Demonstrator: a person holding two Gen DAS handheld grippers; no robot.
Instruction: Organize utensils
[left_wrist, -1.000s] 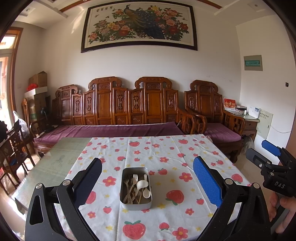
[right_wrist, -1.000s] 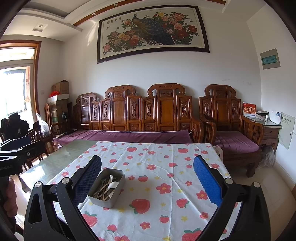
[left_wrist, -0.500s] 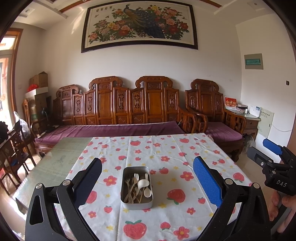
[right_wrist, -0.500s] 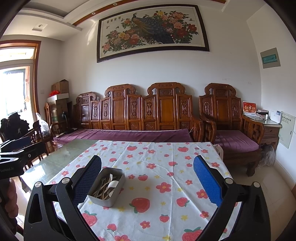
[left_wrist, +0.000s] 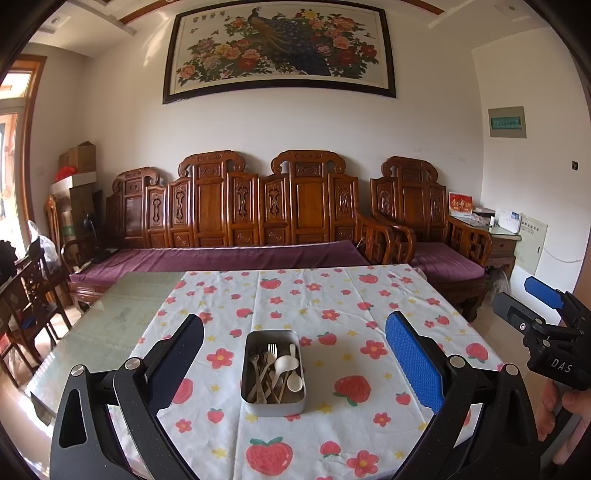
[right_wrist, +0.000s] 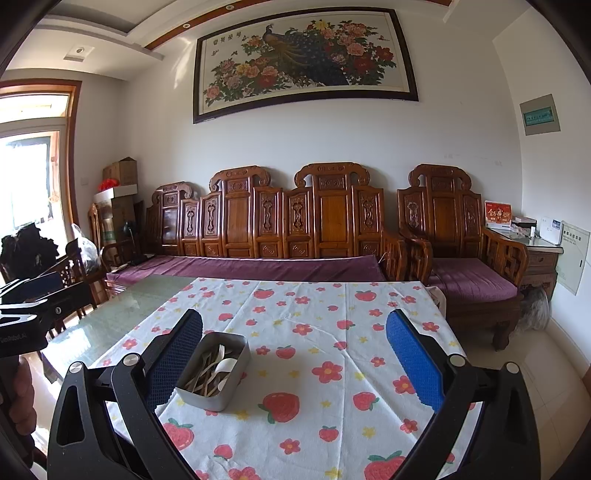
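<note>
A grey metal tin (left_wrist: 272, 400) stands on the strawberry-print tablecloth (left_wrist: 351, 302), holding forks, white spoons (left_wrist: 286, 365) and other utensils jumbled together. My left gripper (left_wrist: 295, 354) hangs open above and short of the tin, centred on it, with nothing between its fingers. In the right wrist view the same tin (right_wrist: 212, 397) lies beside the left finger of my right gripper (right_wrist: 295, 354), which is open and empty over bare cloth. The right gripper (left_wrist: 532, 306) also shows at the right edge of the left wrist view, held by a hand.
The cloth covers only the right part of a glass-topped table (left_wrist: 103, 328); bare glass lies to the left. A carved wooden sofa (left_wrist: 258, 206) with purple cushions stands beyond the far edge. Dark chairs (left_wrist: 26, 295) are at the left, floor (right_wrist: 554, 373) at the right.
Both views have shifted only slightly; the tin has drifted a little lower in the left wrist view. Both grippers stay open and empty.
</note>
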